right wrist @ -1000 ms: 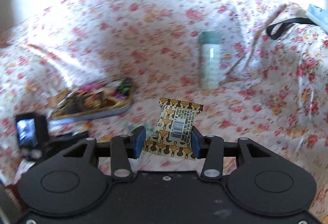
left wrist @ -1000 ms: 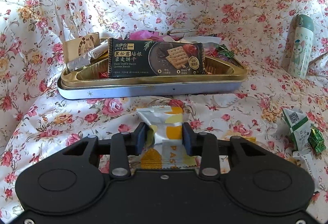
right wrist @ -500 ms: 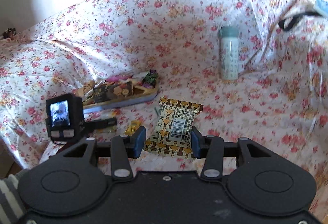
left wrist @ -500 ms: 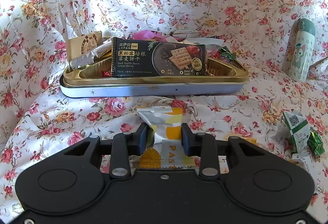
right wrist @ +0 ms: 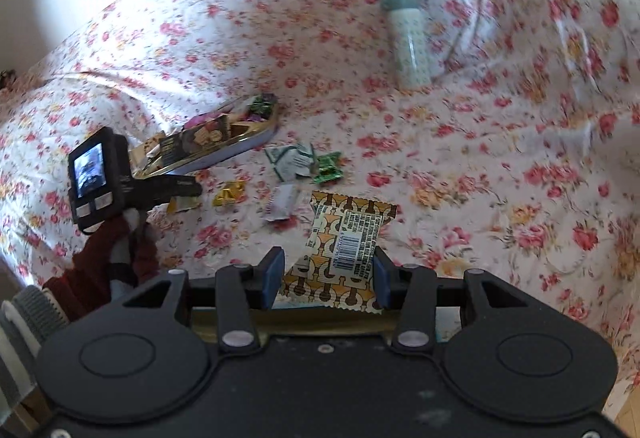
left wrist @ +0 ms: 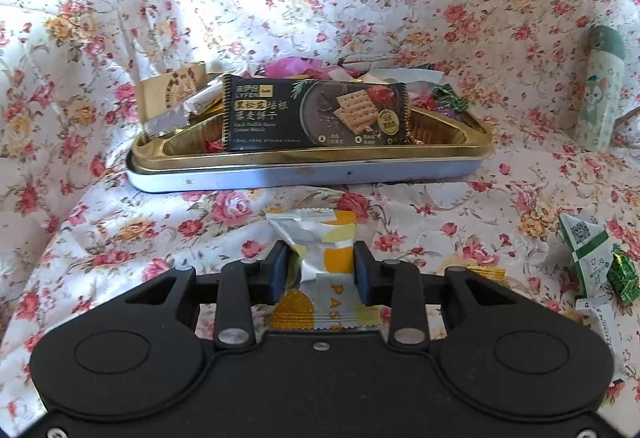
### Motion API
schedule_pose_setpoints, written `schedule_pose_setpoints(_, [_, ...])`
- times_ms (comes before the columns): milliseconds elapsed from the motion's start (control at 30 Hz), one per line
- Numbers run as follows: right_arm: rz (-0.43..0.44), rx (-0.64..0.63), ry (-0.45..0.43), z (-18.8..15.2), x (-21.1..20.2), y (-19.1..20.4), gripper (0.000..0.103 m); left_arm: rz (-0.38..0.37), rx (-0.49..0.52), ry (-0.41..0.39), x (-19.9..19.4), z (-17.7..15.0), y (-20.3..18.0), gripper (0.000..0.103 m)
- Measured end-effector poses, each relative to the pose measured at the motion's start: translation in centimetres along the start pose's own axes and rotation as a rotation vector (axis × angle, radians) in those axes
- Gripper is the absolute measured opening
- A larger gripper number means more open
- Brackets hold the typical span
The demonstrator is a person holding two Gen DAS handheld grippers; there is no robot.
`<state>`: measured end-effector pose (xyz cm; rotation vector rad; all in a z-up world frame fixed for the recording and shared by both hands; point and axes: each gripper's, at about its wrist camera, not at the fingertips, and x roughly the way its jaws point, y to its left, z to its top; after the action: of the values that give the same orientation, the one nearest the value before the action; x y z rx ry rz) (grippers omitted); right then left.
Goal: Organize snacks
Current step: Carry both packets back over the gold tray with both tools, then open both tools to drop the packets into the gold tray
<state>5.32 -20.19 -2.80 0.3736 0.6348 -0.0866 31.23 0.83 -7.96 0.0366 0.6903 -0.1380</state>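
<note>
Both fingers pinch snack packets: left (left wrist: 320, 274) yellow, right (right wrist: 326, 272) brown; tin (left wrist: 304, 173) holds crackers (left wrist: 316, 115).

blurred: bottle (right wrist: 408, 37) | hidden: tray (left wrist: 304, 177) contents behind cracker packet (left wrist: 316, 115)

Left gripper (left wrist: 320, 274): jaws narrowed slightly onto silver-yellow snack packet (left wrist: 320, 250); pads now press packet sides. View otherwise same.

Right gripper (right wrist: 324, 274): came lower and closer over floral cloth (right wrist: 480, 157), rolled somewhat. Grip on brown-patterned packet (right wrist: 344, 246) unchanged.

Right view: snack tin (right wrist: 240, 141), earlier blurred at left, now sharper, toward cloth's left edge. Loose wrappers (right wrist: 308, 165) newly in frame between tin and held packet. Left hand (right wrist: 116, 250) in dark red sleeve entered lower left.
</note>
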Motion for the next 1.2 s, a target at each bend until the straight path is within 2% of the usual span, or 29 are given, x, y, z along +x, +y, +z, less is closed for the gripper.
schedule_pose_setpoints(133, [0.001, -0.011, -0.003, 0.3, -0.3, -0.6, 0.048, 0.013, -0.041, 0.02, -1.9, 0.5, 0.3, 0.042])
schedule_pose_setpoints(267, [0.017, -0.06, -0.01, 0.2, -1.1, -0.3, 0.048, 0.002, -0.084, 0.025, -6.2, 1.4, 0.4, 0.042])
schedule_pose_setpoints(400, [0.039, -0.087, -0.003, 0.2, -1.9, 0.5, 0.048, -0.041, -0.06, 0.035, -11.7, 1.3, -0.7, 0.042])
schedule_pose_setpoints(467, [0.051, -0.093, 0.003, 0.0, -2.4, 0.8, 0.048, -0.056, -0.051, 0.084, -13.8, 0.7, -1.4, 0.043])
schedule_pose_setpoints(567, [0.074, -0.097, 0.03, -0.5, -3.0, 1.2, 0.048, -0.089, -0.052, 0.227, -15.8, -1.0, -2.4, 0.043])
schedule_pose_setpoints(667, [0.088, -0.08, 0.071, -0.9, -3.5, 1.3, 0.048, -0.156, -0.051, 0.297, -17.5, -3.5, -3.2, 0.043])
schedule_pose_setpoints(967, [0.11, -0.116, 0.186, -2.4, -4.3, 2.0, 0.048, -0.181, -0.006, 0.394, -20.7, -9.1, -4.8, 0.043])
schedule_pose_setpoints(1100, [0.127, -0.091, 0.22, -2.7, -4.3, 1.9, 0.048, -0.223, -0.012, 0.437, -21.3, -10.7, -5.1, 0.044])
schedule_pose_setpoints(1200, [0.119, -0.096, 0.226, -2.7, -4.2, 2.0, 0.049, -0.246, -0.002, 0.437, -21.4, -11.1, -5.6, 0.044])
